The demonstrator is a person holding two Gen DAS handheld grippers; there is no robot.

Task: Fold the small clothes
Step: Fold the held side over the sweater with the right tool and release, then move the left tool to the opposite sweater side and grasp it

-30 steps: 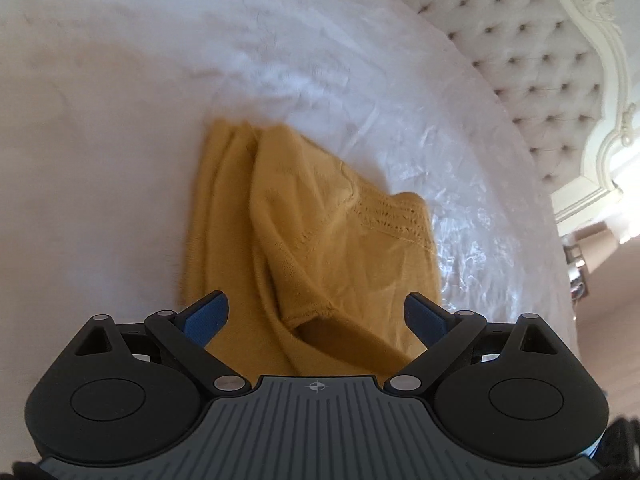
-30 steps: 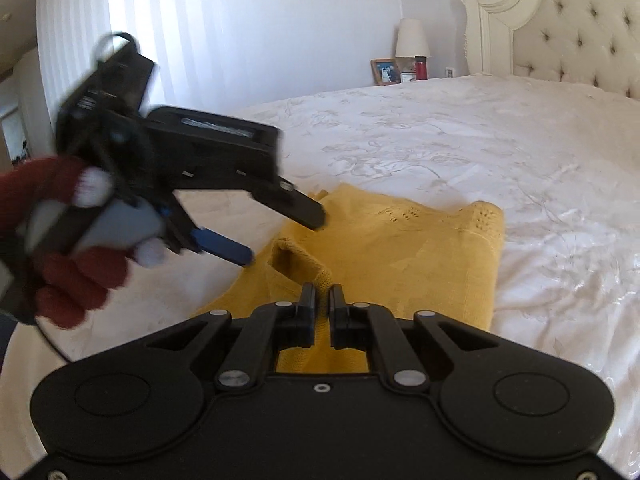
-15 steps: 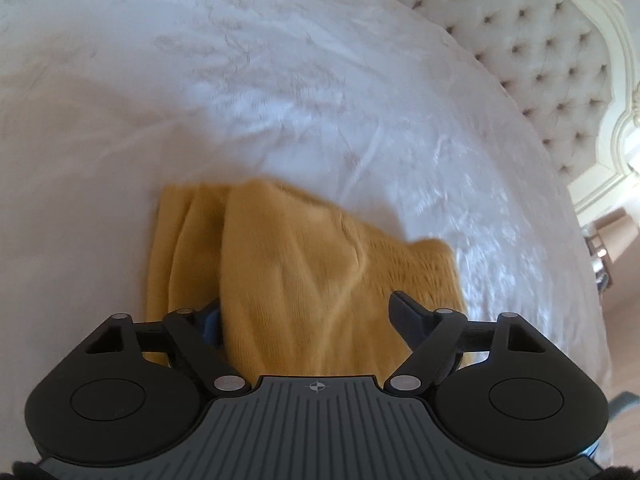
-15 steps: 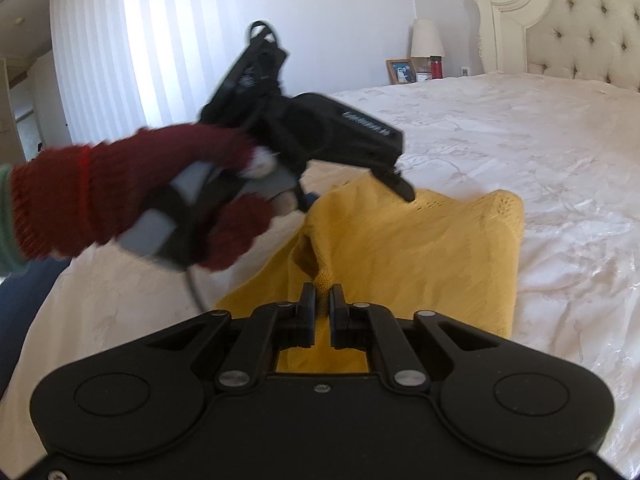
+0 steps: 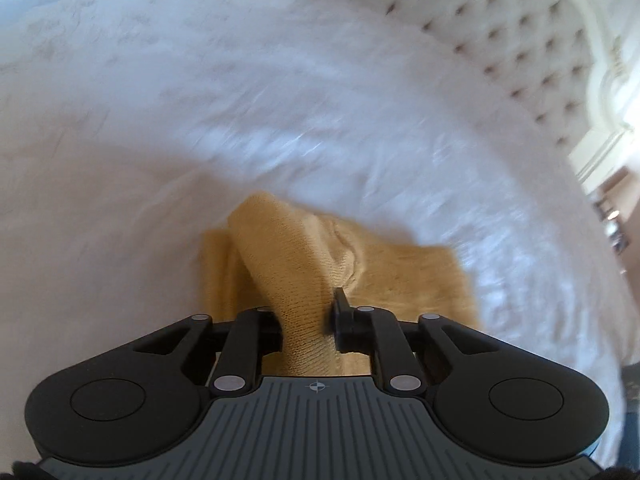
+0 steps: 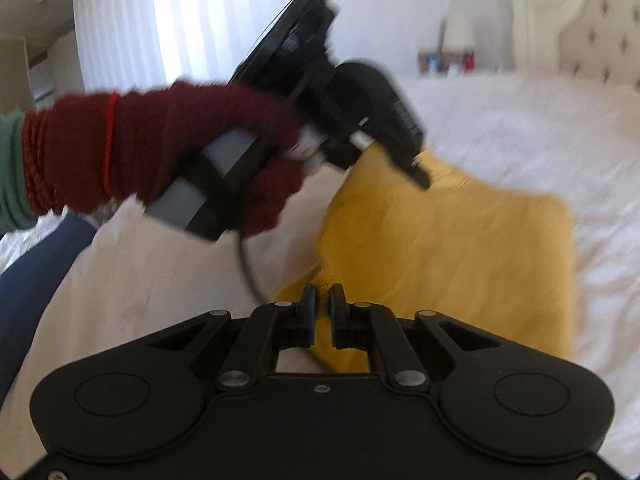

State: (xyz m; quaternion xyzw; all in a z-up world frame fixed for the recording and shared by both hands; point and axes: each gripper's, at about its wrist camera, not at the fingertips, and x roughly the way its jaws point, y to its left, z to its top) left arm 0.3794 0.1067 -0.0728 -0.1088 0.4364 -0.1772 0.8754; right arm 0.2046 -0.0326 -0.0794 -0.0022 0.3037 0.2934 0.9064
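Low in both views, the left gripper point(image 5: 307, 322) closes on a raised ridge of the cloth point(image 6: 460, 248), while the right gripper point(image 6: 321, 316), opening, straddles its near edge.

Mustard-yellow knitted garment point(image 5: 304, 280): soft, matt cloth, fine ribbed weave. White bedspread point(image 5: 200, 120): faintly sheeny fabric, crinkled texture. Black left gripper point(image 5: 308, 320): matt plastic, ribbed grey housing, bright metal pivot pins. Black right gripper point(image 6: 320, 316): smooth plastic, slight gloss. Dark-red woollen glove on left hand point(image 6: 168, 148): fuzzy knit. Cream tufted headboard point(image 5: 500, 32): buttoned upholstery.
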